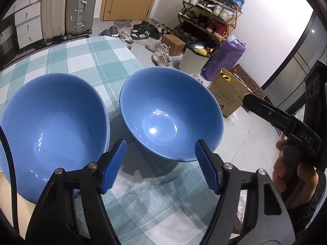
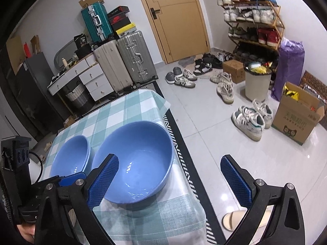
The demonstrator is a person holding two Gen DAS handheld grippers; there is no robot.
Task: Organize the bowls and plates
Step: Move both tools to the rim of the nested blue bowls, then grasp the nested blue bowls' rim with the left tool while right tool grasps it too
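Two blue bowls stand side by side on a table with a teal-and-white checked cloth (image 1: pixel 85 61). In the left wrist view the left bowl (image 1: pixel 51 126) is close at the left and the right bowl (image 1: pixel 169 112) sits near the table's right edge. My left gripper (image 1: pixel 160 165) is open, just before the near rim of the right bowl, touching nothing. In the right wrist view the right bowl (image 2: pixel 134 163) is nearer and the left bowl (image 2: pixel 71 157) lies behind it. My right gripper (image 2: pixel 169 179) is open and empty, above the table's right edge beside the right bowl.
The table's right edge drops to a tiled floor (image 2: pixel 204 112) with a striped rug (image 2: pixel 184 159). Scattered shoes (image 2: pixel 249 118), a cardboard box (image 2: pixel 296 120), a bin (image 2: pixel 257 83), a shoe rack (image 2: pixel 253 26) and suitcases (image 2: pixel 122 61) stand beyond.
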